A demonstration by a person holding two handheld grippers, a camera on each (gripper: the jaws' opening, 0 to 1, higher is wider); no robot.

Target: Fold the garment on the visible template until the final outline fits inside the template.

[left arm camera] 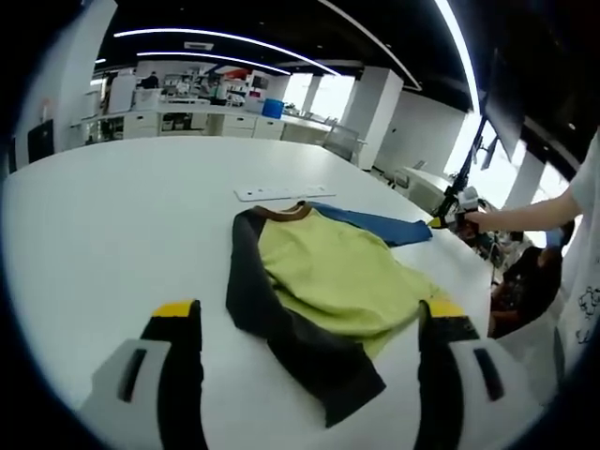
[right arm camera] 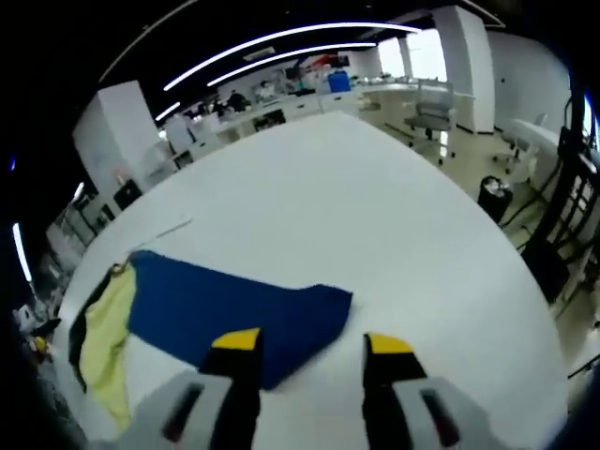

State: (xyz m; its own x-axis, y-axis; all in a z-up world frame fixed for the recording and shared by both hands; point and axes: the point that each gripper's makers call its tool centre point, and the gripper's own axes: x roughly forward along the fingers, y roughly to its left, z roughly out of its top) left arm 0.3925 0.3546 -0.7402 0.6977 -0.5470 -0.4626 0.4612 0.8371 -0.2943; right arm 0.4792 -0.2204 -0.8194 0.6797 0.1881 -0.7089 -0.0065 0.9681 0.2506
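Hovering over the garment (left arm camera: 319, 281), both claws wide apart; no legible writing anywhere.

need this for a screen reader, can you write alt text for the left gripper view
A garment with a yellow-green body, dark sleeve and blue sleeve lies partly folded on a white table, beyond the open left gripper. At the right, a person's hand holds the right gripper at the blue sleeve's end. A white strip lies behind the garment.

Right gripper (right arm camera: 309, 349) jaws apart over blue sleeve (right arm camera: 234, 314), white table (right arm camera: 375, 216).
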